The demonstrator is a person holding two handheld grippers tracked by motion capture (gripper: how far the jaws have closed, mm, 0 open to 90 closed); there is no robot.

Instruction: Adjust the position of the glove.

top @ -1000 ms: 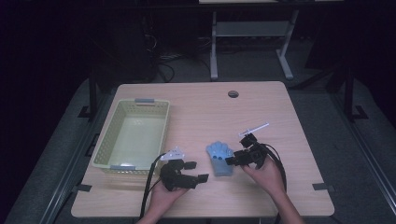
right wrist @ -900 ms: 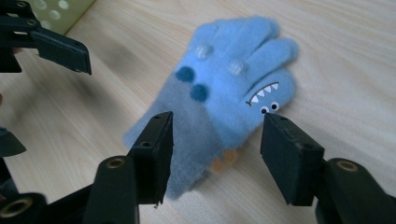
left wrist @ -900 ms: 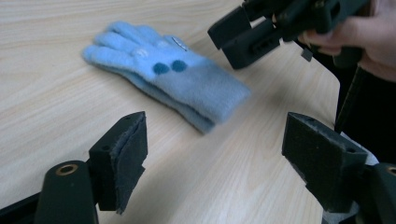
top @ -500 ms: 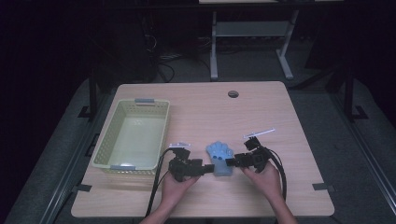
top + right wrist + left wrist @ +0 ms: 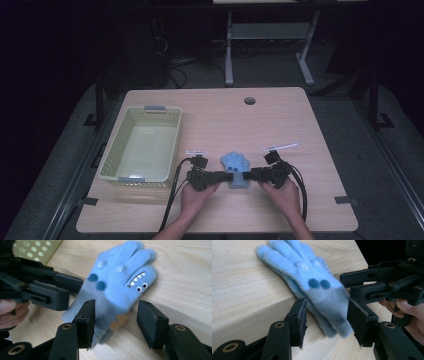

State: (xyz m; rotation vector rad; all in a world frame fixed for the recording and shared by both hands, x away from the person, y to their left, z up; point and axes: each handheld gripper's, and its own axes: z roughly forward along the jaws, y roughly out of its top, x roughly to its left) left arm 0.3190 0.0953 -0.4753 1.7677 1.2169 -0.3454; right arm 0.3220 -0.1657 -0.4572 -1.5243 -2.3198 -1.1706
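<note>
1. A blue fuzzy glove [image 5: 236, 165] is seen lying flat on the wooden table [image 5: 215, 115], near the front edge, fingers pointing toward 12 o'clock and cuff toward 6 o'clock. A toothy face and two dark dots are printed on it.
2. The left gripper [image 5: 224, 176] is brought in from 9 o'clock of the cuff. In the left gripper view the jaws are seen straddling the cuff end, one pad [image 5: 300, 319] just beside one edge, the other touching the pile on the far edge. The jaws have just been closing, with the cuff between them; a firm pinch is not yet evident, so they are recorded as still spread.
3. The right gripper [image 5: 251, 175] is brought in from 3 o'clock. In the right gripper view the jaws are parted, the cuff partly between them, the inner pad [image 5: 86, 315] at the fabric and the other over bare table. These jaws have also just been closing somewhat.
4. Judgement: the cuff is approached from both sides so that its opening can be gripped at two edges, presumably for lifting or spreading the glove.
5. A pale green basket [image 5: 150, 112] stands at 10 o'clock of the glove, well apart, probably positioned as the drop-off.
</note>
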